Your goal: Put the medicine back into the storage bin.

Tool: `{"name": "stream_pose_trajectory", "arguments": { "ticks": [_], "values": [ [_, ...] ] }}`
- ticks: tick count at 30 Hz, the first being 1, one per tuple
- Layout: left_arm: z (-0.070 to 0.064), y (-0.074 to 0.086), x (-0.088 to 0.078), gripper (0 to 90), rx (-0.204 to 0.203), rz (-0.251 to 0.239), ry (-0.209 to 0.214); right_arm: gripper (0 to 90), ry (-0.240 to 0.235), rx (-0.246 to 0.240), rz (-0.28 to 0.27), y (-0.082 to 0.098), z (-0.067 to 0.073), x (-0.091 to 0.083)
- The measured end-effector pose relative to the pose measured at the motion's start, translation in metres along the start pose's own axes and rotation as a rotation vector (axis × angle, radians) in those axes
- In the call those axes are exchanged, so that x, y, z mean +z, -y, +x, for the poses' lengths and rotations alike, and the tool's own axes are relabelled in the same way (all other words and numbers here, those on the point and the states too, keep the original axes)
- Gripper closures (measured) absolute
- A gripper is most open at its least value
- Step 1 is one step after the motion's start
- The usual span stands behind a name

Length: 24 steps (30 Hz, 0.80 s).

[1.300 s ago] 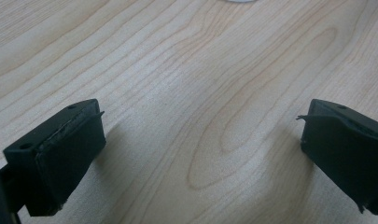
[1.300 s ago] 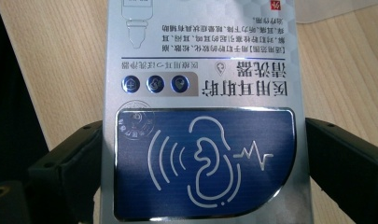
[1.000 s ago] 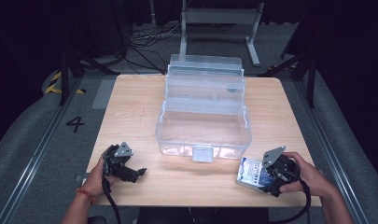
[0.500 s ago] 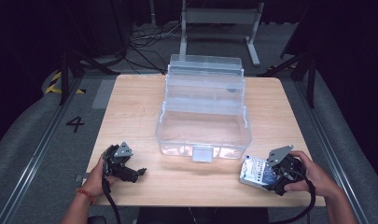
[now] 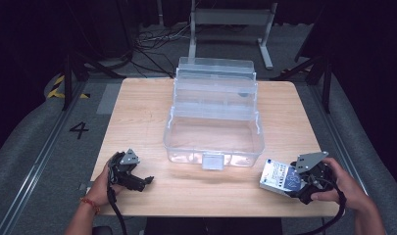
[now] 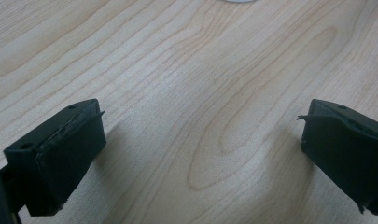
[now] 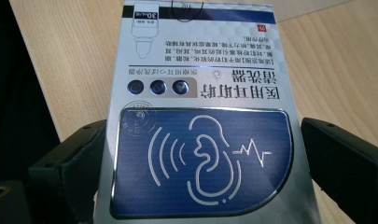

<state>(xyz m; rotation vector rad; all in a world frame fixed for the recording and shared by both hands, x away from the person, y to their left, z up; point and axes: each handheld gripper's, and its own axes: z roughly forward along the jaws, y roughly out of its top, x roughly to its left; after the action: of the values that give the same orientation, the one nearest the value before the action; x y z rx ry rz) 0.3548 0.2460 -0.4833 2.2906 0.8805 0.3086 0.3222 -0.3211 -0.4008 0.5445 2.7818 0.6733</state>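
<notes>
A white and blue carton (image 5: pixel 279 177) with an ear drawing and printed text lies flat near the table's front right corner. In the right gripper view the carton (image 7: pixel 200 140) sits between the two black jaws, and my right gripper (image 7: pixel 203 126) is shut on its sides. A hand holds that right gripper (image 5: pixel 296 186) at the table's edge. My left gripper (image 5: pixel 139 181) rests at the front left, held by the other hand. In the left gripper view the left gripper (image 6: pixel 200 112) stands open over bare wood with nothing between its fingers.
A clear plastic tiered storage box (image 5: pixel 213 155) stands open in the middle of the wooden table (image 5: pixel 137 112), its lid and trays folded toward the back. A metal stand and cables lie on the dark floor beyond the table.
My right gripper has slid a little to the right, toward the table's edge, taking the carton with it. The left gripper has stayed put.
</notes>
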Motion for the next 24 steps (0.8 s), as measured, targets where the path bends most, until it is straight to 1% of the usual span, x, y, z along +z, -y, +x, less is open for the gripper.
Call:
{"name": "stream_pose_trajectory", "arguments": {
  "ticks": [4,5,6,9,11,14,21,22,23,24],
  "values": [
    [0.0,0.0,0.0,0.1,0.0,0.0,0.0,5.1,0.01,-0.005,-0.016,-0.002,0.002,-0.006],
    [0.0,0.0,0.0,0.1,-0.001,0.0,0.001,5.1,0.012,-0.013,-0.016,-0.003,0.003,-0.008],
    [0.0,0.0,0.0,0.1,-0.001,0.0,0.0,5.2,0.021,-0.032,-0.02,-0.004,0.004,-0.01],
    [0.0,0.0,0.0,0.1,-0.003,0.0,-0.002,5.2,0.032,-0.06,-0.033,-0.009,0.008,-0.018],
    [0.0,0.0,0.0,0.1,-0.003,0.0,-0.003,5.2,0.038,-0.059,-0.047,-0.011,0.009,-0.021],
    [0.0,0.0,0.0,0.1,-0.003,0.0,-0.003,5.3,0.037,-0.069,-0.059,-0.014,0.01,-0.024],
    [0.0,0.0,0.0,0.1,-0.003,0.0,-0.003,5.3,0.018,-0.104,-0.048,-0.019,0.014,-0.023],
    [0.0,0.0,0.0,0.1,-0.003,-0.001,-0.003,5.3,0.018,-0.112,-0.052,-0.02,0.015,-0.024],
    [0.0,0.0,0.0,0.1,-0.003,-0.001,-0.003,5.3,0.019,-0.109,-0.055,-0.022,0.015,-0.025],
    [0.0,0.0,0.0,0.1,-0.003,0.0,-0.003,5.3,0.021,-0.121,-0.063,-0.023,0.016,-0.027]
  ]
}}
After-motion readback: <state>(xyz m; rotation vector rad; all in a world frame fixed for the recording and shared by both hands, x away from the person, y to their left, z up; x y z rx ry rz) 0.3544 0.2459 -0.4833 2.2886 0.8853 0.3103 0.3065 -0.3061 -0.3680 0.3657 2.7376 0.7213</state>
